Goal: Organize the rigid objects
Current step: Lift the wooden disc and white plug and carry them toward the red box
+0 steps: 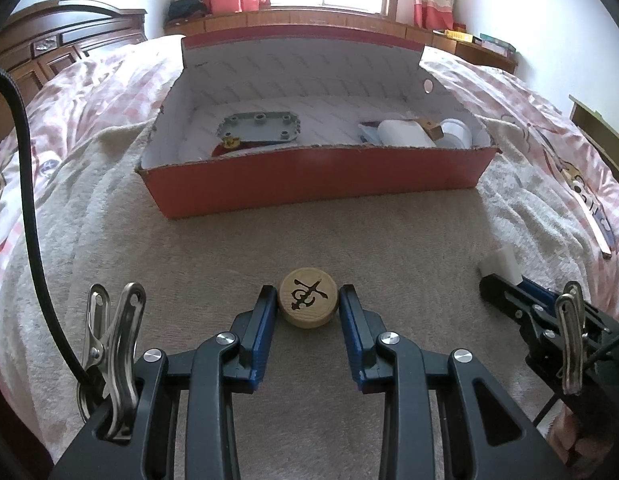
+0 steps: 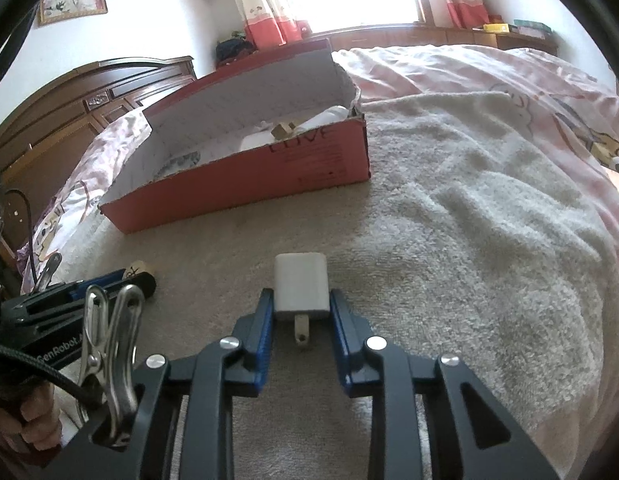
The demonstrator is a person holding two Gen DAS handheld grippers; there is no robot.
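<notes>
Two grippers on a towel-covered bed, each clamped on a small object.

The left gripper [image 1: 308, 300] pinches a round wooden chess piece [image 1: 308, 302] resting on the beige towel [image 1: 229, 248]; the right gripper [image 2: 301, 300] squeezes a white charger plug [image 2: 301, 282]. Beyond both sits the open red box [image 1: 309, 176], holding a grey plate [image 1: 259, 128] and white items.

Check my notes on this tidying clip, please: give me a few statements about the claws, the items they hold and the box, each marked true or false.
1. The left claw grips a round wooden disc with a black character. True.
2. The right claw is empty. False: it clamps a white plug adapter.
3. The red box stands open on the beige towel. True.
4. The box is empty. False: a grey plate and white items lie inside.
5. The disc lies inside the box. False: it is out in front of it.
</notes>
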